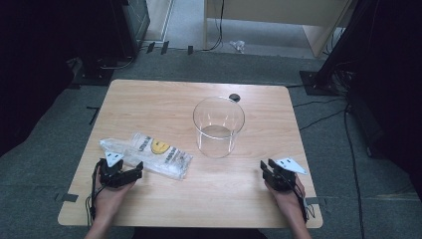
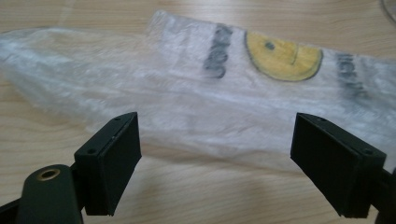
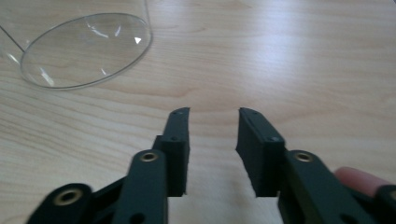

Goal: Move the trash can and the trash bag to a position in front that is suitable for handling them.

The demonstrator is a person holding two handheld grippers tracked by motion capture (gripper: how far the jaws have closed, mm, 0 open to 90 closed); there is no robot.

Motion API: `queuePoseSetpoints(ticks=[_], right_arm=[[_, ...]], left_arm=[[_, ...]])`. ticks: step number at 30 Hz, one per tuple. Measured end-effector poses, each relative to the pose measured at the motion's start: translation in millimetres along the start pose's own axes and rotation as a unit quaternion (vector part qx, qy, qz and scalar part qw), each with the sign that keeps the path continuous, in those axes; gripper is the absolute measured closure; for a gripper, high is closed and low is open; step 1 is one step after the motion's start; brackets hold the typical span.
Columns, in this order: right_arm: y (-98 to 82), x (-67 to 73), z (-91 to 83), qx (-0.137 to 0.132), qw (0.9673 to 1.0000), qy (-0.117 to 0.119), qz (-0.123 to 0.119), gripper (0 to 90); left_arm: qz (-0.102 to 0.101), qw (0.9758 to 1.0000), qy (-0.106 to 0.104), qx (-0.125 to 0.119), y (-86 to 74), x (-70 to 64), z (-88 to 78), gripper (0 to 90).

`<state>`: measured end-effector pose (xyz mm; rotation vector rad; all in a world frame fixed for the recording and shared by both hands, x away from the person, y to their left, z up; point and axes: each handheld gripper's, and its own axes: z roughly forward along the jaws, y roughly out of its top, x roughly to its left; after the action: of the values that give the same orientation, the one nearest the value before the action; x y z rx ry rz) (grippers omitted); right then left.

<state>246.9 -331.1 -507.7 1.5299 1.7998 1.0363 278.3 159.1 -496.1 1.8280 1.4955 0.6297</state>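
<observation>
- clear crinkled plastic bag (image 2: 196,93) lies flat on wooden table (image 1: 164,99), left-front; yellow smiley print, dark lettering either side
- my left gripper (image 2: 215,161) jaws spread wide, just short of bag edge, holding nothing
- my right gripper (image 3: 212,149) jaws part-open, empty, near clear upright cylinder container (image 1: 219,127)

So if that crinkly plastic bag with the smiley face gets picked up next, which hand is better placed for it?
Probably the left. The left gripper sits right beside the plastic bag, jaws wide open and facing it. The right gripper rests at the table's far side, past the clear container.
</observation>
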Motion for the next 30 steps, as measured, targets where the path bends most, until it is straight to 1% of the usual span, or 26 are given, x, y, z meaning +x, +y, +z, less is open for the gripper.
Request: queuePoseSetpoints(ticks=[1, 2, 3, 4, 5, 6, 7, 8, 9, 10, 11, 13, 14, 15, 16, 17, 18, 19, 20, 22, 24, 25, 26, 27, 28, 30], right_arm=[[7.1, 4.6, 6.0, -0.010, 0.9999, 0.003, -0.004, 74.2], [7.1, 4.6, 6.0, -0.010, 0.9999, 0.003, -0.004, 74.2], [10.3, 5.5, 8.3, -0.017, 0.9998, 0.003, -0.003, 74.4], [21.4, 6.4, 15.4, -0.025, 0.9992, 0.016, 0.025, 75.5], [21.4, 6.4, 15.4, -0.025, 0.9992, 0.016, 0.025, 75.5], [26.9, 7.3, 20.1, -0.023, 0.9988, 0.023, 0.037, 76.3], [33.1, 9.2, 26.9, -0.022, 0.9989, 0.024, 0.034, 77.0], [37.3, 11.7, 32.8, -0.023, 0.9991, 0.022, 0.027, 77.6], [45.8, 15.8, 44.4, -0.022, 0.9992, 0.024, 0.023, 77.9], [45.8, 15.8, 44.4, -0.022, 0.9992, 0.024, 0.023, 77.9], [49.7, 17.3, 49.9, -0.025, 0.9991, 0.026, 0.023, 78.7], [57.4, 21.0, 61.1, -0.020, 0.9992, 0.028, 0.020, 79.9], [63.6, 22.8, 71.0, -0.021, 0.9992, 0.028, 0.019, 80.7], [63.6, 22.8, 71.0, -0.021, 0.9992, 0.028, 0.019, 80.7], [65.1, 22.8, 73.9, -0.023, 0.9991, 0.029, 0.023, 80.8], [66.9, 23.0, 78.2, -0.023, 0.9989, 0.034, 0.024, 80.6], [67.9, 24.0, 81.2, -0.025, 0.9987, 0.040, 0.019, 80.0], [68.1, 25.7, 82.5, -0.025, 0.9986, 0.044, 0.017, 79.4], [68.3, 28.4, 83.8, -0.025, 0.9981, 0.054, 0.014, 78.6], [67.6, 33.9, 84.0, -0.025, 0.9979, 0.058, 0.014, 79.3], [66.1, 36.2, 84.8, -0.018, 0.9973, 0.068, 0.019, 80.9], [62.6, 41.7, 85.2, -0.009, 0.9967, 0.079, 0.018, 81.5], [62.6, 41.7, 85.2, -0.009, 0.9967, 0.079, 0.018, 81.5], [60.5, 45.1, 85.2, -0.006, 0.9962, 0.086, 0.010, 81.5], [58.2, 49.3, 85.5, -0.004, 0.9951, 0.099, -0.003, 81.4], [57.0, 55.4, 86.1, -0.004, 0.9937, 0.110, -0.022, 81.0]], left_arm=[[0.001, 1.0000, -0.003, -0.002, 2.3, -2.2, 0.6, 15.5], [0.002, 1.0000, -0.004, -0.002, 4.4, -3.8, 0.9, 15.5], [0.000, 1.0000, -0.008, -0.006, 8.1, -6.6, 1.7, 15.5], [-0.001, 0.9999, -0.009, -0.009, 10.3, -8.0, 2.4, 18.1], [-0.005, 0.9999, -0.008, -0.011, 13.5, -10.6, 3.5, 18.1], [-0.007, 0.9999, -0.001, -0.012, 17.8, -14.0, 5.5, 23.7], [-0.009, 0.9999, -0.002, -0.012, 21.2, -16.9, 7.5, 25.6], [-0.008, 0.9999, -0.006, -0.014, 24.4, -19.5, 9.1, 25.7], [-0.007, 0.9998, -0.012, -0.017, 27.4, -22.1, 10.5, 27.0], [-0.008, 0.9996, -0.017, -0.021, 30.4, -24.9, 12.0, 27.0], [-0.007, 0.9995, -0.019, -0.023, 32.5, -27.1, 13.2, 27.9], [-0.005, 0.9991, -0.023, -0.036, 37.5, -33.8, 16.8, 33.3], [-0.007, 0.9987, -0.023, -0.046, 39.2, -36.9, 18.4, 39.8], [-0.008, 0.9983, -0.025, -0.052, 40.7, -38.9, 19.7, 39.8], [-0.007, 0.9980, -0.027, -0.057, 43.7, -41.7, 22.7, 42.2], [-0.009, 0.9979, -0.028, -0.057, 46.3, -43.4, 24.7, 45.0], [-0.012, 0.9978, -0.031, -0.057, 48.4, -44.3, 26.3, 47.4], [-0.016, 0.9975, -0.037, -0.059, 51.9, -45.4, 28.9, 49.1], [-0.016, 0.9973, -0.040, -0.058, 54.6, -46.5, 30.3, 50.7], [-0.016, 0.9965, -0.048, -0.067, 58.2, -47.2, 31.7, 57.4], [-0.013, 0.9959, -0.053, -0.072, 61.7, -46.9, 33.8, 63.5], [-0.011, 0.9960, -0.056, -0.069, 62.7, -46.1, 34.7, 67.7], [-0.011, 0.9959, -0.061, -0.067, 64.0, -45.4, 36.3, 67.7], [-0.011, 0.9960, -0.063, -0.063, 65.0, -44.6, 37.7, 69.0], [-0.010, 0.9960, -0.065, -0.061, 65.7, -44.2, 38.9, 70.8], [-0.006, 0.9960, -0.068, -0.057, 67.1, -45.2, 40.5, 73.3]])
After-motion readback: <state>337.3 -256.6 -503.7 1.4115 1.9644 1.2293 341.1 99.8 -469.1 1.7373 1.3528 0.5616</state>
